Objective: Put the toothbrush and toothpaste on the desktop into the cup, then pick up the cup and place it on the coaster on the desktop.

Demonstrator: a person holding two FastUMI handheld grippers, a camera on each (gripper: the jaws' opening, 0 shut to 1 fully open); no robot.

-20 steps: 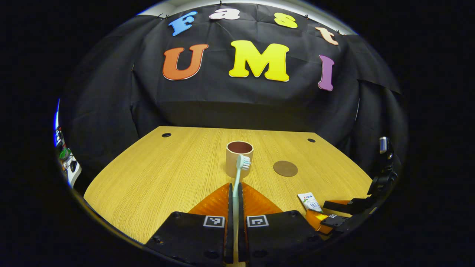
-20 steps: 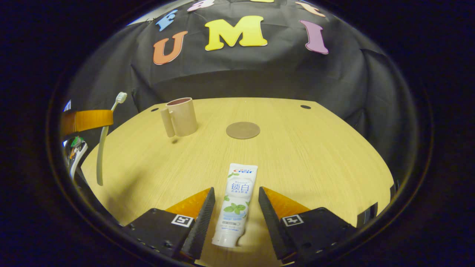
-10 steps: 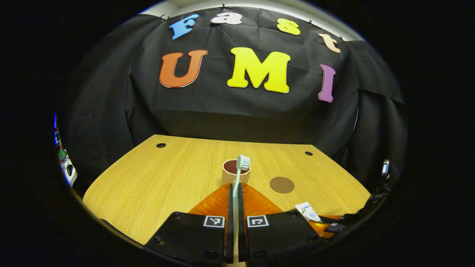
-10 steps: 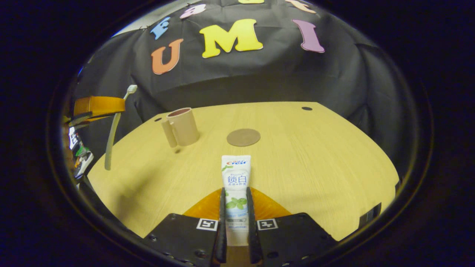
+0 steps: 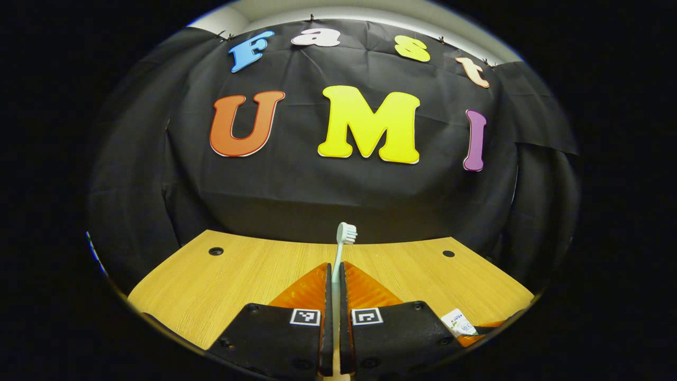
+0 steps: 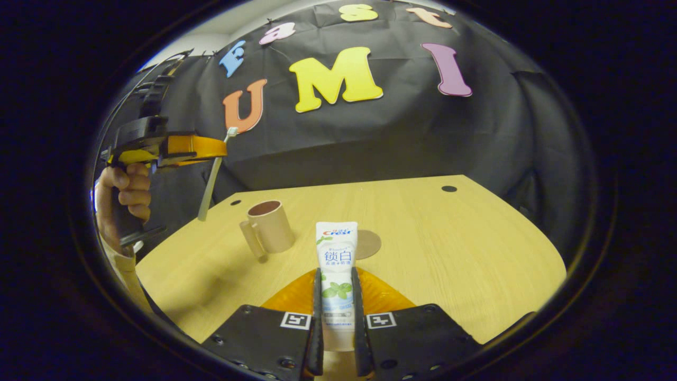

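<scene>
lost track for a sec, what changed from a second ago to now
The right hand-held gripper shut on the toothpaste and lifted it. The left hand-held gripper raised the toothbrush higher, still clamped. The cup and coaster stayed put.

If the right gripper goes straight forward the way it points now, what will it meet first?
Probably the coaster: it lies on the desktop just beyond the toothpaste held in the right gripper. The cup stands off to the left of that line. Depth is uncertain.

One toothbrush, one toothpaste, one cup, one coaster
</scene>
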